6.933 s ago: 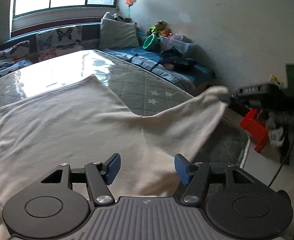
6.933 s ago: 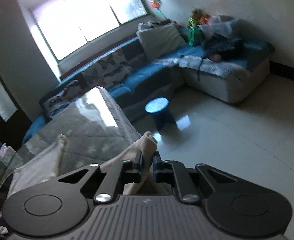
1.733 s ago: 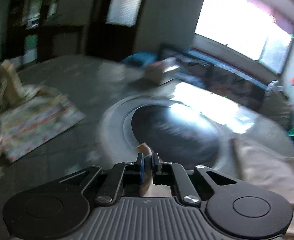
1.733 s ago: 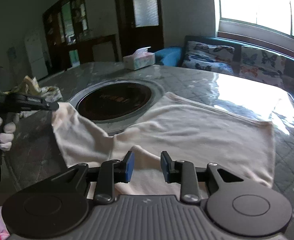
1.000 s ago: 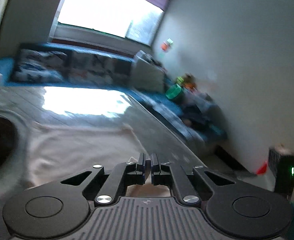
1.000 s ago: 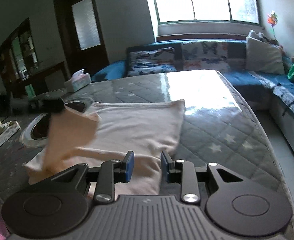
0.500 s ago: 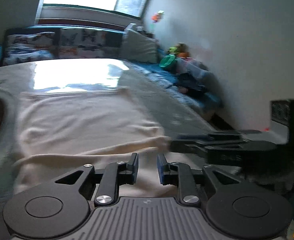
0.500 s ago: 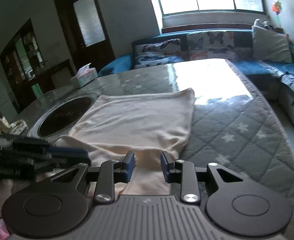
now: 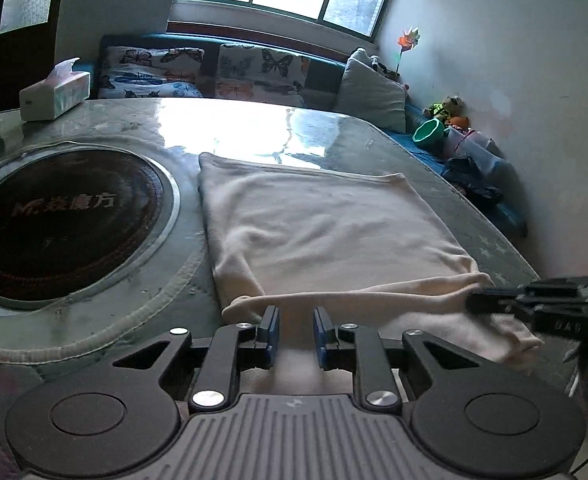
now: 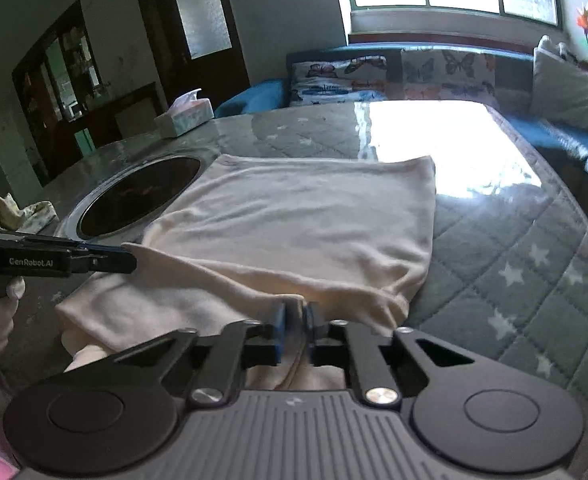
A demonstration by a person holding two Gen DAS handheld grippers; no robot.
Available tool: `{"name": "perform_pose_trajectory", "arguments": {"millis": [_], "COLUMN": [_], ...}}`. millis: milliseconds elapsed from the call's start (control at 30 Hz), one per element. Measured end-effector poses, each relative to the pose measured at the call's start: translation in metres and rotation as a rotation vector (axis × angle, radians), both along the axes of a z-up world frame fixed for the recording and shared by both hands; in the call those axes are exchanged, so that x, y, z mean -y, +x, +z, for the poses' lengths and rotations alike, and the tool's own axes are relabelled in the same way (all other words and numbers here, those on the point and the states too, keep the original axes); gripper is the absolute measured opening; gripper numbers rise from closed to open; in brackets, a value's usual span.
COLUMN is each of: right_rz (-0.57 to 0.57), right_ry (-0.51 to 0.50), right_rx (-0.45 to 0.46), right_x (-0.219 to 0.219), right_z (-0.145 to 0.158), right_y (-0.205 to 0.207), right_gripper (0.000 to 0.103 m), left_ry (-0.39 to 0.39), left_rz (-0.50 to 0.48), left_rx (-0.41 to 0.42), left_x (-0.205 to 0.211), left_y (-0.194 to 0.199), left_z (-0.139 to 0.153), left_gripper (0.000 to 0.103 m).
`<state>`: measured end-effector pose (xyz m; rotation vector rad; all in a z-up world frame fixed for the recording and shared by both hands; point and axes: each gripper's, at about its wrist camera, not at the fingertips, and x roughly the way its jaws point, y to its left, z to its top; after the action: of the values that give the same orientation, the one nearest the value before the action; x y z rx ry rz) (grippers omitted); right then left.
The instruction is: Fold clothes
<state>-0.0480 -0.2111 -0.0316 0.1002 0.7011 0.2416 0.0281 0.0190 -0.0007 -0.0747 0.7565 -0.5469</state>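
A cream garment [image 9: 326, 224] lies folded on the grey quilted table, its near edge doubled over toward me. It also shows in the right wrist view [image 10: 306, 216]. My left gripper [image 9: 296, 322] hangs open over the garment's near left edge, with cloth between the jaws but not pinched. In the right wrist view the left gripper [image 10: 127, 260] sits at the cloth's left corner. My right gripper [image 10: 296, 314] is shut on the folded near edge of the garment. In the left wrist view the right gripper [image 9: 478, 300] sits at the right end of that edge.
A round dark hotplate [image 9: 53, 220] with a metal rim is set in the table, left of the garment. A tissue box [image 9: 53, 94] stands at the far left. A crumpled patterned cloth [image 10: 13, 212] lies at the left. A blue sofa [image 9: 253, 72] with cushions runs behind the table.
The left gripper let go of the cloth it carried across and now stands open at the near edge. The right gripper has closed on the folded near edge.
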Motion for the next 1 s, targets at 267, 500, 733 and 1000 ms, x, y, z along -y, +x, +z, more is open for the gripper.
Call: {"name": "perform_pose_trajectory", "arguments": {"millis": [267,500,733,1000], "right_rz": [-0.037,-0.054,0.108,0.172], "right_ry": [-0.067,-0.077,-0.074,-0.155], "right_rx": [0.033,0.014,-0.010,0.023], "right_x": [-0.002,0.004,-0.017,-0.033], "right_z": [0.012,0.007,0.006,0.006], "right_y": [0.004,0.003,-0.015,-0.036], "right_gripper": [0.006,0.010,0.011,0.017], "left_ry": [0.010,0.005,0.037,0.118], "left_rz": [-0.026,-0.070,-0.171,-0.291], "left_rx": [0.007,0.041,0.046,0.116], "left_x": [0.000,0.006,0.023,0.043], "left_y": [-0.001,-0.004,-0.012,-0.040], "left_z": [-0.001,0.016,0.007,0.001], "left_gripper": [0.021,0.021,0.021,0.034]}}
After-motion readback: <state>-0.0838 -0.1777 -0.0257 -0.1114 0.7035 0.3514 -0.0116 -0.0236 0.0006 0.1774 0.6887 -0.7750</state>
